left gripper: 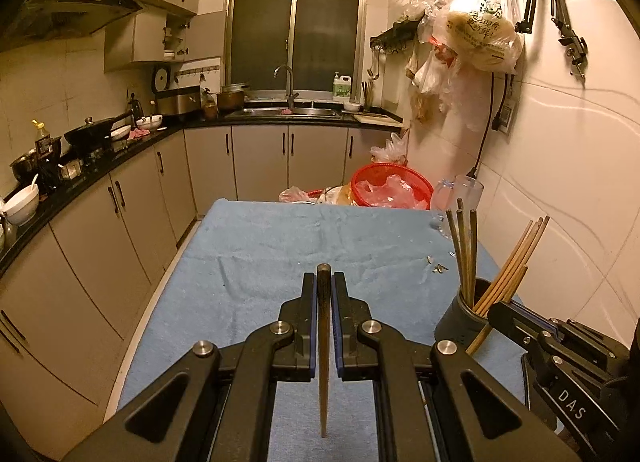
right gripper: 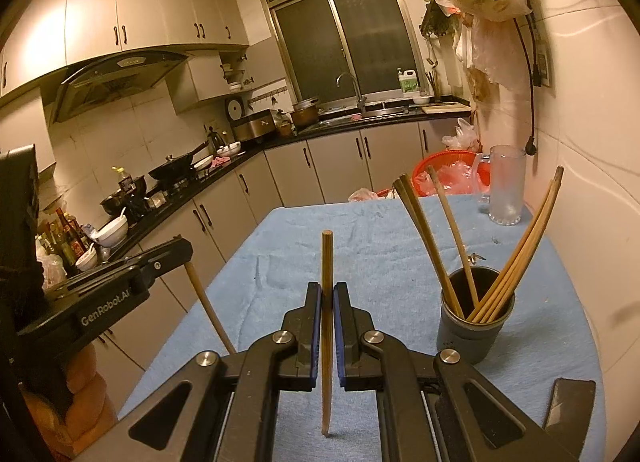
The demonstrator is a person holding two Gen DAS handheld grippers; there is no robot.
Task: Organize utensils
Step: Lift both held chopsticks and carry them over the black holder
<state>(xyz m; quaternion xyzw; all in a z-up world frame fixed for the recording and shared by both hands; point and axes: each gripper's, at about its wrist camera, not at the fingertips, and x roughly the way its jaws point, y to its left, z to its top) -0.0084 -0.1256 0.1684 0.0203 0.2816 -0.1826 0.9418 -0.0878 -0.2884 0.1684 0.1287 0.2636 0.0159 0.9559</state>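
Note:
My left gripper is shut on a dark wooden chopstick, held upright above the blue towel. My right gripper is shut on a lighter wooden chopstick, also upright. A dark grey holder cup stands on the towel to the right of both grippers, with several chopsticks leaning in it; it also shows in the left wrist view. The left gripper with its chopstick shows at the left of the right wrist view. The right gripper shows at the lower right of the left wrist view.
A glass mug stands at the towel's far right. A red basket with plastic bags lies beyond the table's far edge. A tiled wall runs along the right. Small scraps lie on the towel. A dark flat object lies near right.

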